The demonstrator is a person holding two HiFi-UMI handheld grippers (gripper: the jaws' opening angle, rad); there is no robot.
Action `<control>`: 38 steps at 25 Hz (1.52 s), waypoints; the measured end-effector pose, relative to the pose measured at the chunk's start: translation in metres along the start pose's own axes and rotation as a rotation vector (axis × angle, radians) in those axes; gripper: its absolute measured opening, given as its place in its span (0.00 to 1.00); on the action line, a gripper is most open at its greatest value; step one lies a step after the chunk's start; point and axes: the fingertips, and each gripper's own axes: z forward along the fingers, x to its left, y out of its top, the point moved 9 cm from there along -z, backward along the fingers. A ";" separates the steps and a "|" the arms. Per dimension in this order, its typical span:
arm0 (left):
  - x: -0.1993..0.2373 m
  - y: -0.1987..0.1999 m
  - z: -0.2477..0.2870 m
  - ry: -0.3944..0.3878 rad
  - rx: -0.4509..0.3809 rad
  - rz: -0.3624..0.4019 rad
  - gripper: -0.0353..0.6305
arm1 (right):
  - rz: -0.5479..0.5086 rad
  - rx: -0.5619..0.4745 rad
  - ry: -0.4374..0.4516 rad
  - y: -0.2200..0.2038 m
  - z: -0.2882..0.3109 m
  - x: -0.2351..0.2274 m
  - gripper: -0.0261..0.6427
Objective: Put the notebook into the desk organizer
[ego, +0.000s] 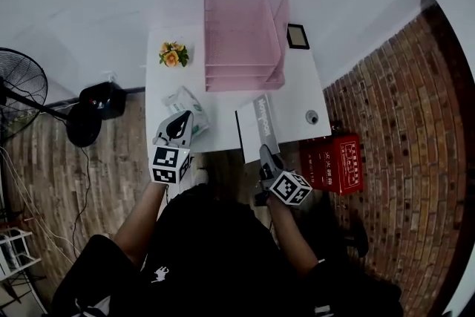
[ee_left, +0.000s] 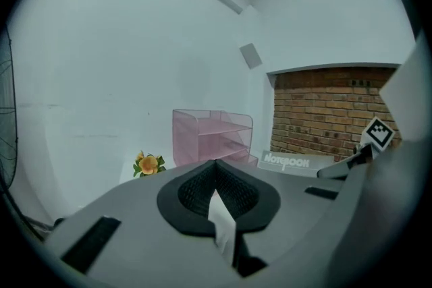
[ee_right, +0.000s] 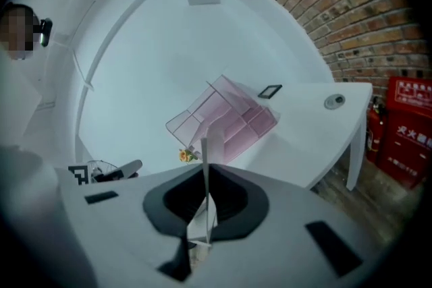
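Note:
The notebook (ego: 251,126), white with a grey spine that reads "Notebook", lies at the table's near edge and sticks out over it. My right gripper (ego: 265,153) is shut on its near end. In the right gripper view the notebook (ee_right: 204,157) shows edge-on, rising from between the jaws. The left gripper view shows the notebook's spine (ee_left: 287,161) to the right. The pink mesh desk organizer (ego: 241,37) stands at the back of the table, its open shelves facing me. My left gripper (ego: 177,131) is shut and holds nothing, hovering over the table's near left corner.
On the white table (ego: 297,96) are an orange flower bunch (ego: 173,54), a white plastic packet (ego: 185,106), a small framed picture (ego: 297,36) and a round object (ego: 312,116). A red box (ego: 332,162) stands on the floor at right, a fan (ego: 18,89) at left.

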 end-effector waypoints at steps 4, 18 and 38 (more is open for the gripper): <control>0.016 -0.009 0.017 -0.053 0.018 -0.006 0.06 | 0.106 -0.013 -0.032 -0.014 0.018 -0.002 0.06; 0.028 -0.015 0.038 -0.093 0.044 -0.006 0.06 | 0.259 0.007 -0.004 -0.018 0.062 0.000 0.06; 0.027 -0.006 0.064 -0.015 0.104 0.018 0.06 | 0.653 -0.005 0.131 -0.007 0.127 -0.049 0.06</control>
